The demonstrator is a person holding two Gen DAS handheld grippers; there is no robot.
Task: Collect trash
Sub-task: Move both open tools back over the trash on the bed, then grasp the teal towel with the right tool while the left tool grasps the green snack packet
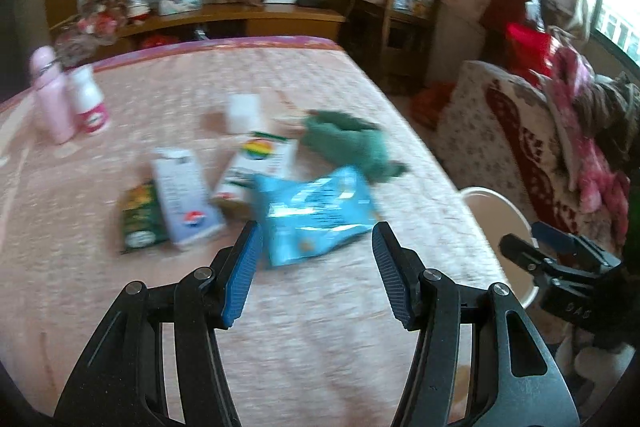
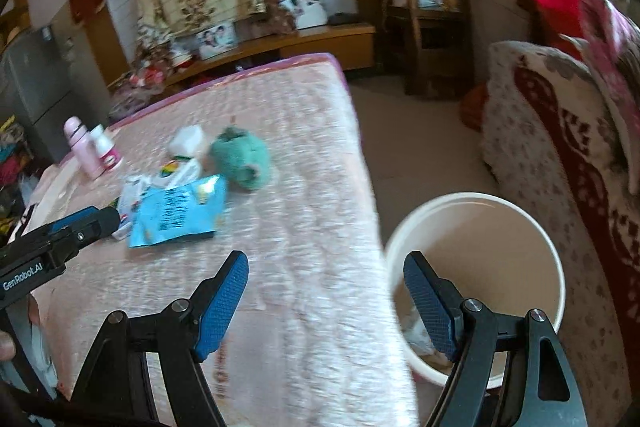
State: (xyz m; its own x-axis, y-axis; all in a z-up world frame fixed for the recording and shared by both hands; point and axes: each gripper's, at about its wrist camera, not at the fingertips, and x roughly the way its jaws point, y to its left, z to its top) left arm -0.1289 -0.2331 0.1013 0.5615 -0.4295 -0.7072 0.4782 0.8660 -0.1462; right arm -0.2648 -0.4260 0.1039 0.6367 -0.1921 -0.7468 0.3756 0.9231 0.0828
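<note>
A blue snack bag (image 1: 314,215) lies on the pink bed (image 1: 200,307), just ahead of my open, empty left gripper (image 1: 316,239). Beside it lie a white Pepsi carton (image 1: 186,197), a green packet (image 1: 140,219), a rainbow-print box (image 1: 256,163) and a small white box (image 1: 243,113). My right gripper (image 2: 326,267) is open and empty, straddling the bed edge and the white bucket (image 2: 520,211) on the floor. The bucket holds some scraps at its bottom. The blue bag (image 2: 176,215) shows in the right wrist view too, with the left gripper (image 2: 100,223) beside it.
A green plush toy (image 1: 348,143) lies behind the trash. A pink bottle (image 1: 50,95) and a white-and-pink bottle (image 1: 90,99) stand at the bed's far left. A patterned sofa (image 2: 560,147) stands right of the bucket. Wooden shelves (image 1: 240,19) line the far wall.
</note>
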